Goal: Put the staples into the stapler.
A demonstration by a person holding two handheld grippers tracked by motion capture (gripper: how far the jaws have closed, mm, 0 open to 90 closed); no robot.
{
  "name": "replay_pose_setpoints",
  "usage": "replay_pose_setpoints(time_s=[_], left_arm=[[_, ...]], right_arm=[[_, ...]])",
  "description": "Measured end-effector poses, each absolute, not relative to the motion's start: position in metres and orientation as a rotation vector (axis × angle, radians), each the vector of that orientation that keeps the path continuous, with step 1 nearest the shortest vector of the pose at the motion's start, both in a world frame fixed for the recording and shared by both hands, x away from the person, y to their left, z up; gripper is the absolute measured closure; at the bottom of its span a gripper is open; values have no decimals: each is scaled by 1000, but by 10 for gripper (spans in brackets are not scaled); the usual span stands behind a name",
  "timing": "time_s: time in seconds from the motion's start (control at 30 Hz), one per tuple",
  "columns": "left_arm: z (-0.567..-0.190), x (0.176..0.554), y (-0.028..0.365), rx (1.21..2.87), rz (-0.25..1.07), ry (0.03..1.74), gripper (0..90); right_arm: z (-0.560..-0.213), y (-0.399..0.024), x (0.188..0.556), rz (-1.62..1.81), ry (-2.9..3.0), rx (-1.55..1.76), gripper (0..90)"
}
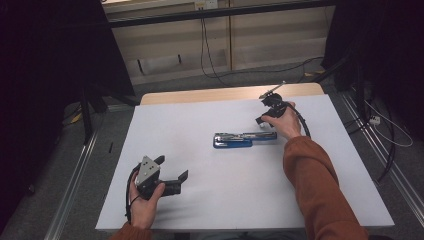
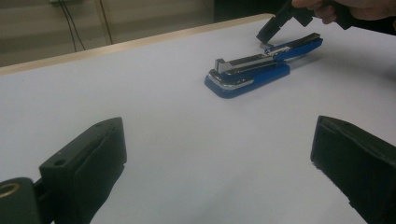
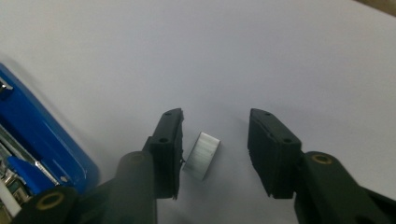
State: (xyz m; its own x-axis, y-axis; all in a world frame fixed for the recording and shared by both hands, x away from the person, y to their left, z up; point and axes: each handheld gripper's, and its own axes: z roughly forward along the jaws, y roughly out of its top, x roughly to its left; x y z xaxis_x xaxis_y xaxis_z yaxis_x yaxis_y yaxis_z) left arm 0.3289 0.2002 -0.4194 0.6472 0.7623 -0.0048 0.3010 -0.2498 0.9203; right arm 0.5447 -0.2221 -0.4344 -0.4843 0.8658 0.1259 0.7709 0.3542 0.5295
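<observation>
Straddling a small block of staples (image 3: 201, 155), my right claw (image 3: 215, 151) points down at the table (image 1: 200, 200) with its jaws part-way apart. One pad is just beside the block's edge, maybe brushing it, and the other stands clear, so nothing is gripped yet. The strip lies flat on the white tabletop toward the far right corner, just beyond the end of the blue stapler (image 1: 243, 138), which lies opened out near the middle of the table. In the left gripper view I can see the claw tip hovering right at the stapler's far end.

I judge this strip to be very light, thin and stiff along its ridges, but brittle: staples are only glued side by side, so a hard or crooked squeeze could snap it into pieces. Its metal is smooth and it sits low on a slick surface, so it may skate away or tip up when one pad reaches it first. I would take it across its two long flat sides, centred between the pads, with the tips right down at the tabletop, and close gently and evenly.

My left claw (image 1: 172, 172) rests released near the front left corner, jaws wide, well apart from the stapler and holding nothing.
</observation>
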Motion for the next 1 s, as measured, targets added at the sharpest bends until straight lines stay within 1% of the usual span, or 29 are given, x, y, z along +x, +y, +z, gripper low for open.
replay_pose_setpoints(time_s=[0.3, 0.37, 0.87, 1.0], left_arm=[[-420, 329, 200, 1833, 551, 852, 35], [-420, 329, 200, 1833, 551, 851, 35], [-420, 329, 199, 1834, 544, 851, 35], [-420, 330, 200, 1833, 544, 852, 35]], right_arm=[[-433, -217, 540, 747, 2467, 1486, 675], [-433, -216, 540, 741, 2468, 1492, 676], [-439, -216, 537, 723, 2483, 1449, 784], [-439, -216, 536, 719, 2484, 1437, 790]])
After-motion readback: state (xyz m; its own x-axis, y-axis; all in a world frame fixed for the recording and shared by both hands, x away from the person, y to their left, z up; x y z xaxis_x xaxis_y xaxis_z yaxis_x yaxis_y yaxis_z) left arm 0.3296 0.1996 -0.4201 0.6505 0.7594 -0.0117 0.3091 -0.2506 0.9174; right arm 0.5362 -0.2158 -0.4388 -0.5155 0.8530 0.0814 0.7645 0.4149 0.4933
